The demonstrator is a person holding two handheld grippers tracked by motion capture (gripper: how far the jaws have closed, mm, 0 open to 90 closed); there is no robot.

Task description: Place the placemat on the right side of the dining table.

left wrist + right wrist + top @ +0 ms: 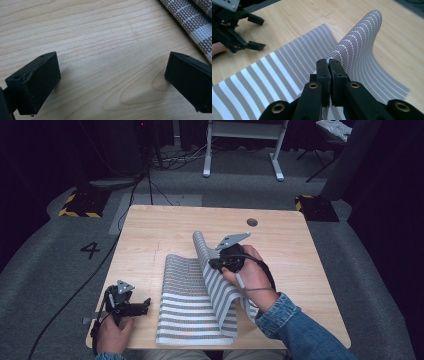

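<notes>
A grey-and-white striped woven mat (187, 305) lies on the wooden table (150, 230), toward the front. Its right side is lifted and curls leftward over the flat part (274, 75). My right gripper (214, 265) is shut on the raised edge (362, 45), with the jaws (328, 62) pressed together on the weave. My left gripper (146, 306) rests near the table's front left, just left of the mat, open with nothing between its jaws (112, 65). A corner of the mat (195, 20) lies to its upper right. In the right gripper view the left gripper (258, 32) sits at the upper left.
A round cable hole (252, 222) sits near the table's far edge. Bare wood lies left of and beyond the mat. On the floor behind are a white desk frame (240, 150), cables (150, 180) and a painted 4 (90, 250).
</notes>
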